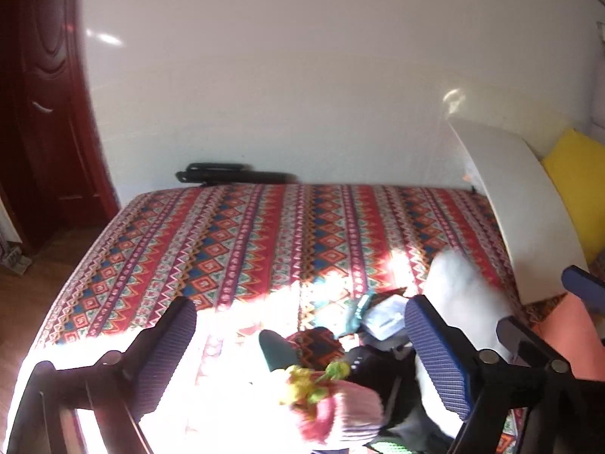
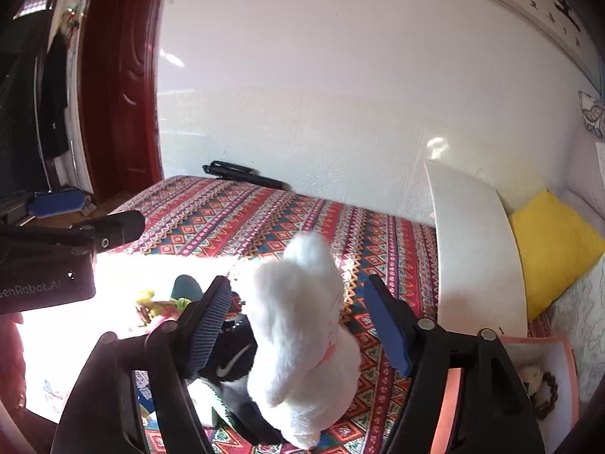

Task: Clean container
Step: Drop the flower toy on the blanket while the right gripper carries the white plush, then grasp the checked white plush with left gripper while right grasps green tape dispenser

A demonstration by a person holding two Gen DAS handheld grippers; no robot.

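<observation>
The right tool (image 2: 298, 325), spread apart, straddles the white plush toy (image 2: 302, 325) on the bed (image 2: 264, 219), seemingly lining up a grasp, while the left tool (image 1: 302, 340) hovers apart over the clutter.

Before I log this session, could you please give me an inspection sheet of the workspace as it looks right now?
Surface: bed under a patterned red cover, with a sunlit glare patch at the near edge.
Job's things: pink container at the right, holding a bead bracelet and a small pale item.
Clutter: white plush toy, black garment with a white logo, pink knitted item, yellow-green toy, small papers and packets.
Grippers: left gripper open and empty above the pile; right gripper open, jaws either side of the plush toy, not closed on it.
Cables: nothing seen.
Surroundings: white wall, red door, black folded stand, white curved board, yellow cushion.
</observation>
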